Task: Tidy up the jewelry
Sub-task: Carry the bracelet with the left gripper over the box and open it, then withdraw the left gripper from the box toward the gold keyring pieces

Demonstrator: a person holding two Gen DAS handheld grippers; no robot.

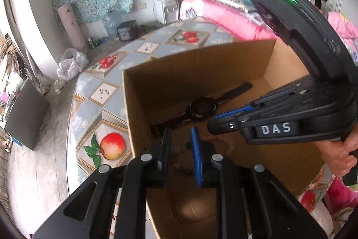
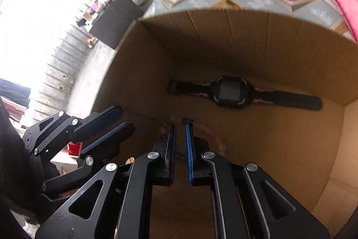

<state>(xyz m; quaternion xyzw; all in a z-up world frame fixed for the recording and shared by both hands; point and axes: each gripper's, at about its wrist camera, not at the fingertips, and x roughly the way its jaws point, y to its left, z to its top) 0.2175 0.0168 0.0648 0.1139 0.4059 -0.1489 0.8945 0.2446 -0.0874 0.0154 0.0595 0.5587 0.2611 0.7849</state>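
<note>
From the left wrist we see our left gripper [image 1: 179, 140] over the cardboard box [image 1: 194, 64], fingers slightly parted around a dark beaded bracelet [image 1: 179, 162]; we cannot tell whether they pinch it. A black watch [image 1: 201, 108] already lies on the box floor, so that piece looks done.

From the right wrist, our right gripper [image 2: 180, 138] is inside the box, fingers nearly clenched; a pale pink bead strand [image 2: 214, 138] hangs around them. We judge both strands remain to be dropped.
</note>
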